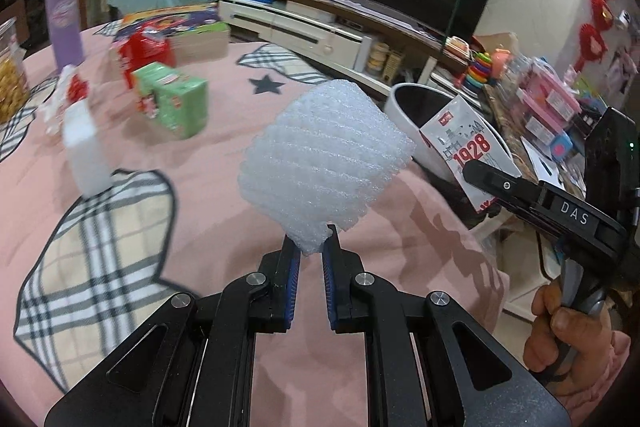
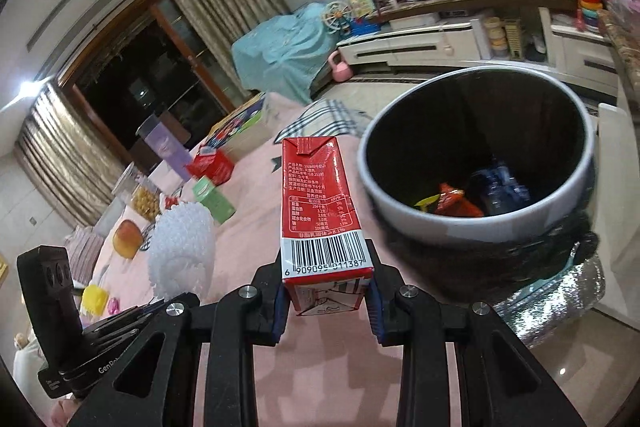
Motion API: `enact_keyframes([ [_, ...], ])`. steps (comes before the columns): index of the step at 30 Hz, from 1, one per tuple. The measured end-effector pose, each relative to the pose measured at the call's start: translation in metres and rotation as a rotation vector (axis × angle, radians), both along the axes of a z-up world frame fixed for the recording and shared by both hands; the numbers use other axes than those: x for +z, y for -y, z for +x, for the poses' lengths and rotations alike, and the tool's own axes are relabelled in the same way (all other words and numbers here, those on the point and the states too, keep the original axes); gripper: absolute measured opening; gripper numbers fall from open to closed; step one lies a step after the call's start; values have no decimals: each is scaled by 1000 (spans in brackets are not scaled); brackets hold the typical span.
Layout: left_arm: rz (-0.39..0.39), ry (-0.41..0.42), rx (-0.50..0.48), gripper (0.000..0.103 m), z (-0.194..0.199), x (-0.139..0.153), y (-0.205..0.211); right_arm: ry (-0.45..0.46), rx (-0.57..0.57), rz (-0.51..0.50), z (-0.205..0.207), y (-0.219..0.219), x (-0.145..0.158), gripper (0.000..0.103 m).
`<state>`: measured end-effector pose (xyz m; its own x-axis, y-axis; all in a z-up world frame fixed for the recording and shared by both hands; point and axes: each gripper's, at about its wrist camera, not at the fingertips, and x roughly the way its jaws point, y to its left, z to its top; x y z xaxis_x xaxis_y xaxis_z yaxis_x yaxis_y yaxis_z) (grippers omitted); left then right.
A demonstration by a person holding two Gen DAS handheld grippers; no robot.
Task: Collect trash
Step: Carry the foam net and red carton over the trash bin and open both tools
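Your left gripper (image 1: 311,247) pinches the bottom edge of a white ribbed foam fruit sleeve (image 1: 324,163), held up over the pink patterned tablecloth (image 1: 208,155). Your right gripper (image 2: 326,301) clamps one red and white milk carton (image 2: 320,203) just beside the white round bin with a black liner (image 2: 472,227). Both pieces are not yet dropped. The bin already holds about three scraps. Left on the cloth: one green box (image 1: 176,99), one red carton (image 1: 144,51), one white block (image 1: 86,151).
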<state>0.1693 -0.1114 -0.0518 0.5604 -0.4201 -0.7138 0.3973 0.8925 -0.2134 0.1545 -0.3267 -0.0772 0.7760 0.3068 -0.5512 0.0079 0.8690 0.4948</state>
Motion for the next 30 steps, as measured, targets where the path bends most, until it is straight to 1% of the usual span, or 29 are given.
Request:
enact_keyframes([
  [9,21,16,-60,10,4,7,40,12,-65,19,-7,32,2,32],
  [21,43,32,-121,10,12,16,82,12,-117,18,-11,65,4,32],
  [30,56,30,-150,10,18,15,103,6,-147,5,-9,77,4,32],
])
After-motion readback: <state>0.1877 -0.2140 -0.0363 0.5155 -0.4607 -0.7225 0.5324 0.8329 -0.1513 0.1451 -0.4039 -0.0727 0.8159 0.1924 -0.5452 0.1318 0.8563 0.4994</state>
